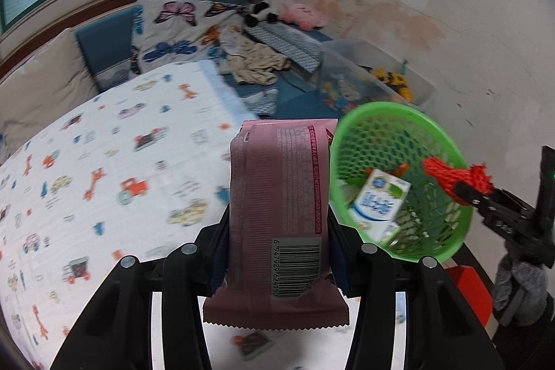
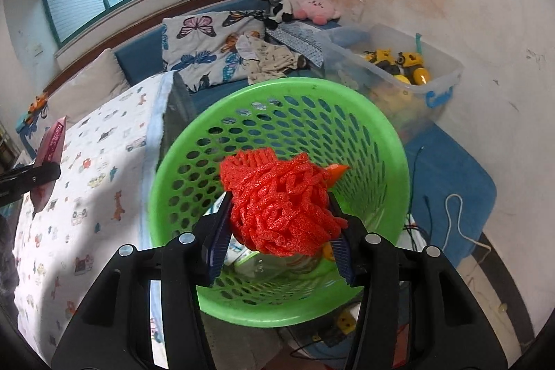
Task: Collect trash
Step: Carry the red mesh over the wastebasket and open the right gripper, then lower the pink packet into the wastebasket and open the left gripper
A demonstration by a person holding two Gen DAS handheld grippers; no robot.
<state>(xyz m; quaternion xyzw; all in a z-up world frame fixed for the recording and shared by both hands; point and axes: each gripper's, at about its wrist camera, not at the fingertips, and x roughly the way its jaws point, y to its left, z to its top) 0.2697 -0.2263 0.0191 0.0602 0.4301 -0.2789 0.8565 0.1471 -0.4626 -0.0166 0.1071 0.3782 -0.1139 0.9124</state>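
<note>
The left gripper (image 1: pixel 281 224) is clamped across the middle of a pink wrapper (image 1: pixel 277 196), held over the bed (image 1: pixel 104 162) just beside the green basket (image 1: pixel 447 141); it looks light, crinkly and slippery, so the mid-body pinch suits it. Its barcode reads 6 947929 624150. The right gripper (image 2: pixel 279 224) is clamped on a red foam net (image 2: pixel 281 207), soft and springy, over the basket's mouth, where a blue-and-white carton (image 1: pixel 380 203) lies.

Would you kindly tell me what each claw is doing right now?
Left claw: closed on the pink snack wrapper.
Right claw: closed on the red foam net, over the green basket.
</note>
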